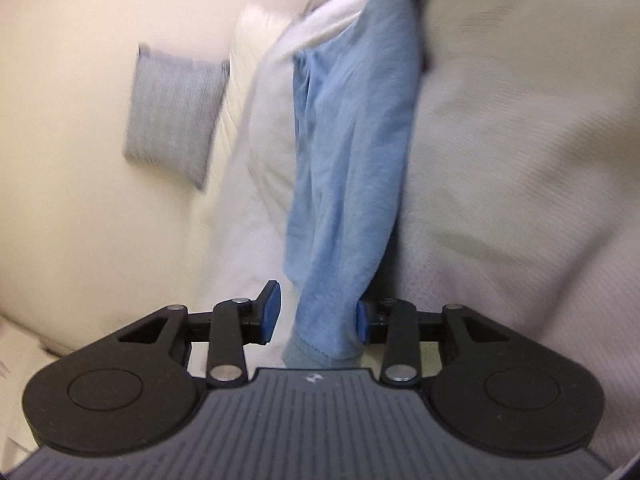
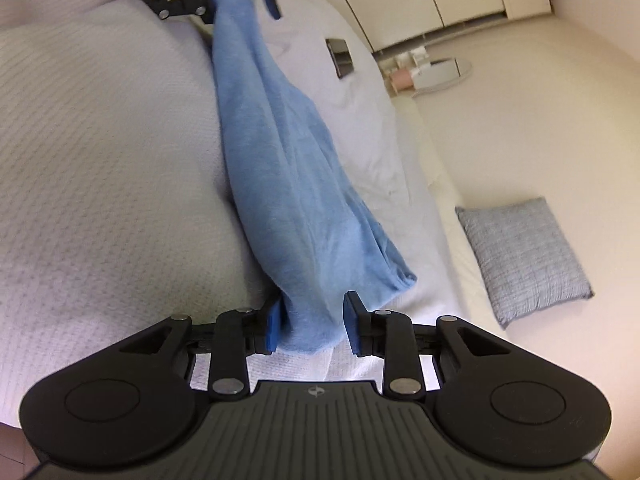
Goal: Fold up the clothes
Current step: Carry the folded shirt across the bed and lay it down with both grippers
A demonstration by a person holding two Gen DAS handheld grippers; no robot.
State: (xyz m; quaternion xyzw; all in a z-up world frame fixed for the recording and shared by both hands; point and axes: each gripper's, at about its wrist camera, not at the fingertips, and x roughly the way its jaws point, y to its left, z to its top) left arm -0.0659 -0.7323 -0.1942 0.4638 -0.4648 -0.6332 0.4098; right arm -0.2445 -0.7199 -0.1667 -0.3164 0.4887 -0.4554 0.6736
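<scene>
Left gripper (image 1: pixel 316 314): jaws partly apart, one end of blue garment (image 1: pixel 348 168) lying between them, resting against the right-hand pad, clear gap at the left-hand pad, so no pinch.

Right gripper (image 2: pixel 310 326): jaws partly apart too, other end of the garment between the pads, touching the left-hand pad, loose at the right-hand one.

Ahead of each gripper: garment stretched as a long folded band across white bedding (image 2: pixel 100 140). To the right of that band, in the right wrist view: dark phone (image 2: pixel 340 57) on the sheet. Farther right: grey-blue cushion (image 2: pixel 524 256). Beyond, blurred: small round table (image 2: pixel 440 74).
</scene>
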